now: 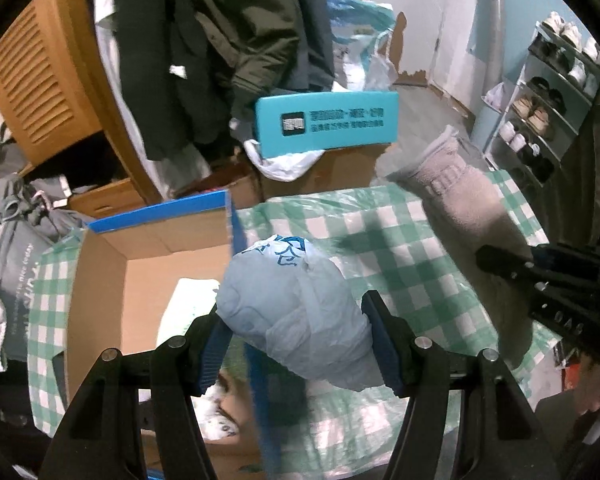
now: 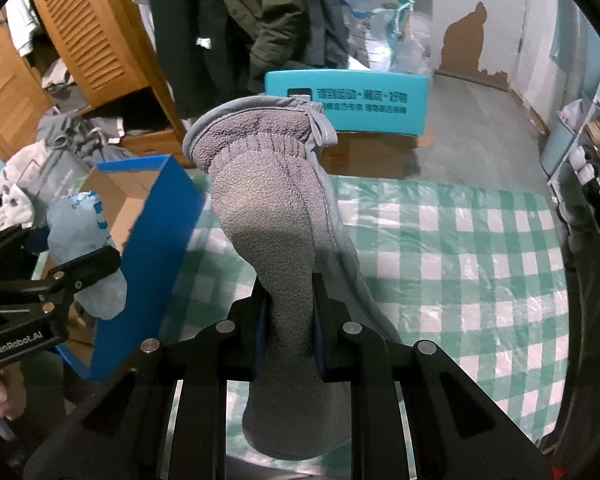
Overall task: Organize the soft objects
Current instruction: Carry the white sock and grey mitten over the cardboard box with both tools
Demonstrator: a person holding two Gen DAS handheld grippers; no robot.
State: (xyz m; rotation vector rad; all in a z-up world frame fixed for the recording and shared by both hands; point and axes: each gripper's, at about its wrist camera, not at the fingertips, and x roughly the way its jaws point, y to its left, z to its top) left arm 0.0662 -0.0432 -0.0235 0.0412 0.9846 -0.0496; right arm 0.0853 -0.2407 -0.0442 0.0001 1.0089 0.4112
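The left gripper (image 1: 300,344) is pinching a crumpled pale-blue plastic bag (image 1: 296,312) between its blue pads, hanging just beside the open blue-edged cardboard box (image 1: 156,248), which is holding something white. The right gripper (image 2: 288,332) is squeezing a grey fleece glove (image 2: 268,208), cuff pointing away from the fingers, over the green-checked tablecloth (image 2: 460,248) under glossy plastic.
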